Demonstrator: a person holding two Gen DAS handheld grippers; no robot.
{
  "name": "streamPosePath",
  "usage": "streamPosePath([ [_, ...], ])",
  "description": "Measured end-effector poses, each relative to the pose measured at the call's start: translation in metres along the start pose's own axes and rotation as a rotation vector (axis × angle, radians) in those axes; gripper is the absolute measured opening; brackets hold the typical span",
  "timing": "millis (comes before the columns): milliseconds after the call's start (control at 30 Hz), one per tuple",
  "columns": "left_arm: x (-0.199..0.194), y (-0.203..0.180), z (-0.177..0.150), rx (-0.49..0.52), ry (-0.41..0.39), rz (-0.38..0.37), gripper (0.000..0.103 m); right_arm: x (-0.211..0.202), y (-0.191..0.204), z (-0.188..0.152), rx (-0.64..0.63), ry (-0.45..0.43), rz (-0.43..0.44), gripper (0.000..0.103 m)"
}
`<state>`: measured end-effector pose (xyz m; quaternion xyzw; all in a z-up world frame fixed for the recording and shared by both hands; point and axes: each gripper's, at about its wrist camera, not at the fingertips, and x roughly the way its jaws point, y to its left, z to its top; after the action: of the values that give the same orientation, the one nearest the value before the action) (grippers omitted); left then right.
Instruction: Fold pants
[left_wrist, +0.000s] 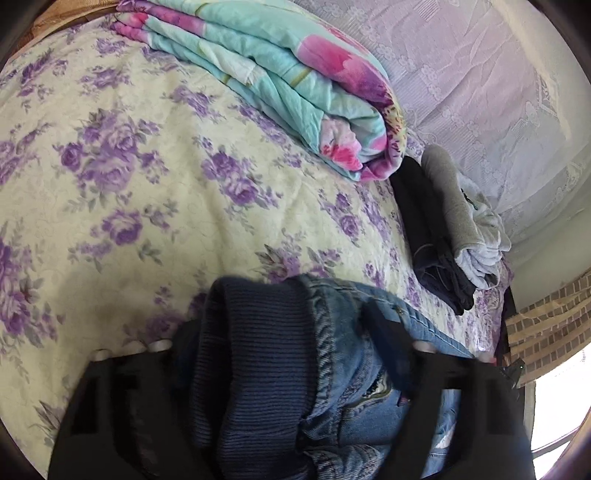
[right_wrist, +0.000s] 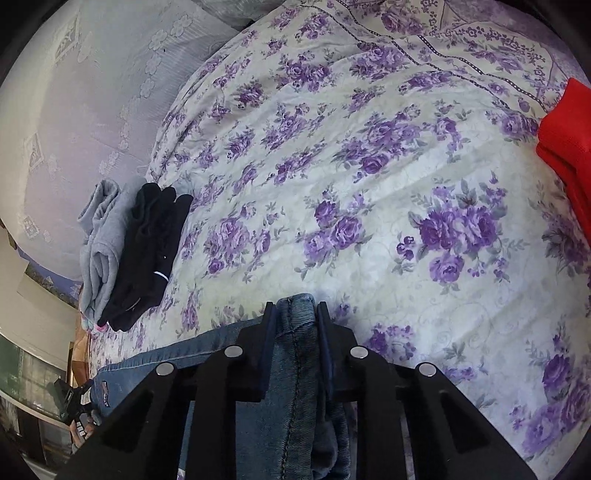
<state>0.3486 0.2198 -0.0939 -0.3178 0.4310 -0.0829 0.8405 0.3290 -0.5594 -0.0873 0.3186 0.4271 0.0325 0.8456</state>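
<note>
Pants (right_wrist: 295, 387): blue denim cloth, faded, coarse weave, stitched seams; ribbed dark-blue knit waistband (left_wrist: 258, 369). Right gripper (right_wrist: 295, 314): matt black plastic, bright metal discs on top. Left gripper (left_wrist: 280, 332): matt black plastic. Bedspread (right_wrist: 369, 184): quilted floral cloth, matt. Folded quilt (left_wrist: 280, 81): smooth printed cloth. Curtain (left_wrist: 480, 92): lace.

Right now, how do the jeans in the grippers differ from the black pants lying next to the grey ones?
The jeans are faded blue denim; the black pants are plain dark cloth. The jeans are bunched and pinched in the right hand-held gripper and the left hand-held gripper; the black pants lie untouched. The jeans are not yet folded; the black pants are folded beside the grey pants. Both are over the flowered bedspread.
</note>
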Motion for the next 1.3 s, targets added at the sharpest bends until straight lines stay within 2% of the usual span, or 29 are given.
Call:
streamPosePath([
  [67,-0.002,0.003,0.0,-0.009,-0.01,-0.044,0.06,-0.001,0.0,0.0,0.004,-0.002,-0.003,0.022],
  [200,-0.006,-0.001,-0.001,0.021,-0.018,-0.078,0.048,-0.003,0.0,-0.002,0.011,-0.019,-0.012,0.022],
  [333,-0.016,0.001,-0.002,0.004,-0.027,-0.169,0.034,-0.009,0.004,-0.003,0.025,-0.044,-0.011,0.021],
  [433,-0.02,0.003,-0.002,-0.017,-0.031,-0.206,0.031,-0.016,0.006,-0.002,0.036,-0.057,-0.008,0.02],
  [600,-0.023,0.001,0.0,-0.015,-0.033,-0.21,0.027,-0.026,0.011,0.0,0.035,-0.075,-0.009,0.015],
  [667,-0.025,0.001,0.002,-0.026,-0.027,-0.208,0.021,-0.029,0.011,0.0,0.041,-0.079,-0.004,0.015],
  [900,-0.035,-0.013,0.006,-0.002,-0.018,-0.188,0.02,-0.05,0.024,-0.001,0.013,-0.117,0.017,0.013],
  [1133,-0.07,-0.035,-0.002,0.078,-0.049,-0.234,0.019,-0.093,0.036,-0.012,-0.013,-0.166,0.063,0.012],
  [1300,-0.096,-0.026,-0.019,0.081,-0.064,-0.283,0.019,-0.135,0.028,-0.043,0.002,-0.219,0.11,0.009],
])
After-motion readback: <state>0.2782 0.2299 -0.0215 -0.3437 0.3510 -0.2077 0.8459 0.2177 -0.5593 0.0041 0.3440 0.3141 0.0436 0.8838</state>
